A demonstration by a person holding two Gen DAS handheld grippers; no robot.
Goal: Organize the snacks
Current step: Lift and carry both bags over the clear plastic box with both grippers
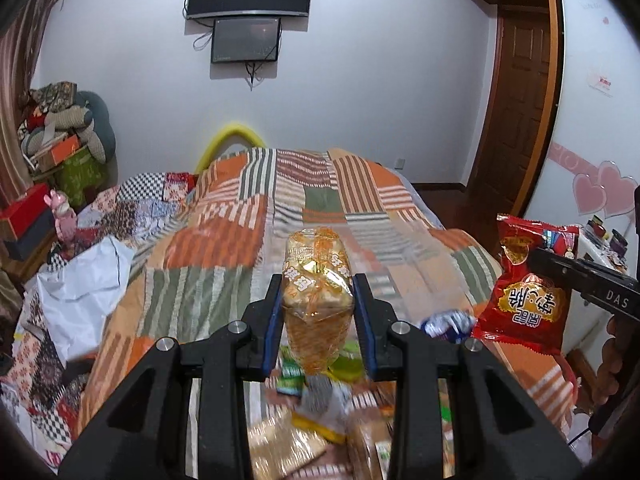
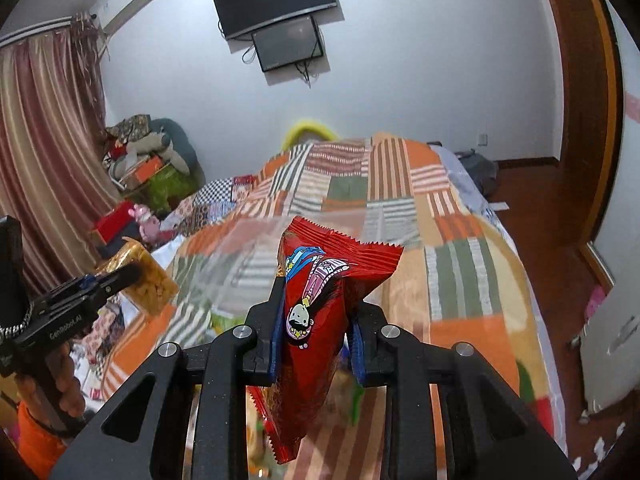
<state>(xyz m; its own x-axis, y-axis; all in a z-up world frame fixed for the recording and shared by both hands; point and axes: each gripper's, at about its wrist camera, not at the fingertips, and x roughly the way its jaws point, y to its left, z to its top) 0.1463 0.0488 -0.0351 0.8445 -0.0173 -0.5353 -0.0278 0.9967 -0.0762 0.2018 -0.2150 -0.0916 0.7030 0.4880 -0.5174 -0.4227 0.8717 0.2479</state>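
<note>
two snacks are off the bed and in my grip right now, one per side. my left gripper (image 1: 318, 300) has its blue-padded fingers (image 1: 271, 320) clamped on a clear-wrapped golden cake pack (image 1: 316, 280), held upright above the patchwork quilt (image 1: 224, 240). my right gripper (image 2: 316, 320) is closed on a red snack packet (image 2: 316, 320), pinched near its middle so the crimped top stands up and the lower end hangs down.

as for progress, i'd judge we're mid-way at best: a heap of loose snacks (image 1: 312, 420) lies on the quilt below the left gripper, biscuit-like packs, something green, a blue and white wrapper (image 1: 446, 322), all blurred, so i can't sort them by kind. both held items have yet to be set down anywhere.

containers: i see no bin, tray or box meant for snacks in either view. a white plastic bag (image 1: 84, 292) lies crumpled at the left edge of the bed; what is in it, if anything, i can't tell.
</note>
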